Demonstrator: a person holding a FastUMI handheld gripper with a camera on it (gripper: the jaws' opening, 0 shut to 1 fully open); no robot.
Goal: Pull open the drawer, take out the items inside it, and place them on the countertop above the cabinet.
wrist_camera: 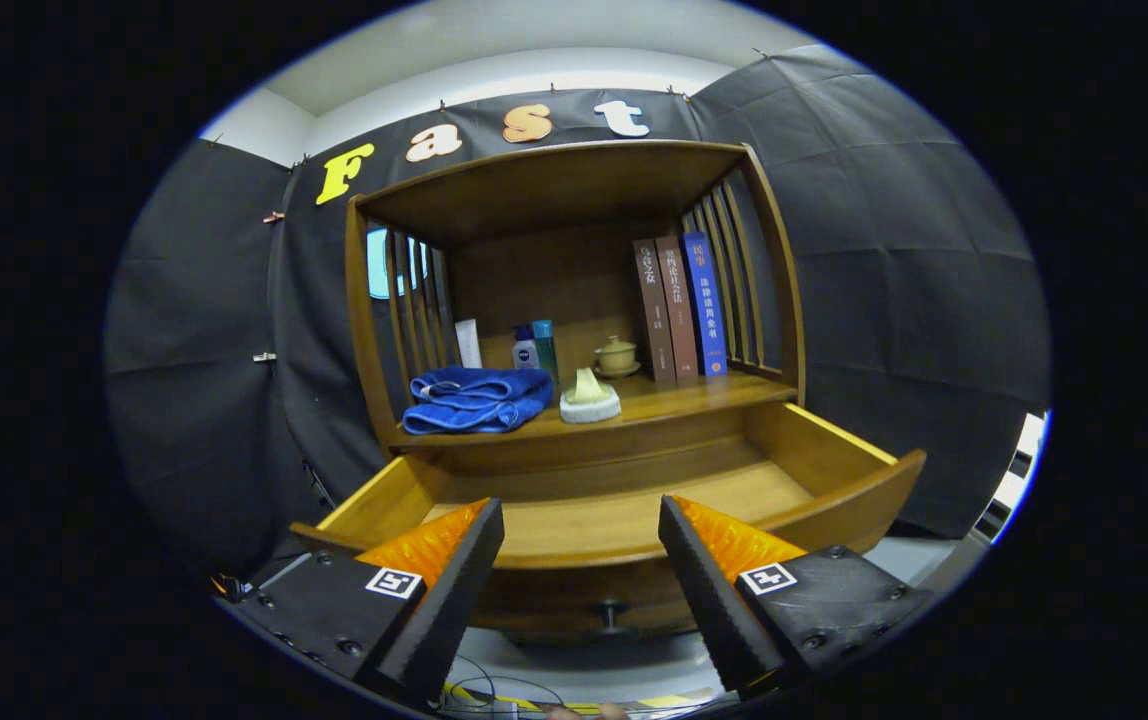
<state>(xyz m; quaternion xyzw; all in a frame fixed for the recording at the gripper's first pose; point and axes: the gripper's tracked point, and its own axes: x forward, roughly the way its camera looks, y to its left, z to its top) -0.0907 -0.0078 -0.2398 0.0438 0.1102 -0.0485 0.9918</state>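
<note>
Claw (581, 540) fingers stand wide apart, gripping nothing, poised at the front edge of the drawer (624, 515). Drawer is pulled out, lying directly ahead of and between the fingers, its long axis crosswise to them; the visible floor appears bare. Beyond and above the claw, on the counter (694, 398), left to right: blue towel (477, 399), white soap dish (590, 398). Judgement: contents appear already transferred; the rear of the drawer, under the counter edge, cannot be confirmed.
</note>
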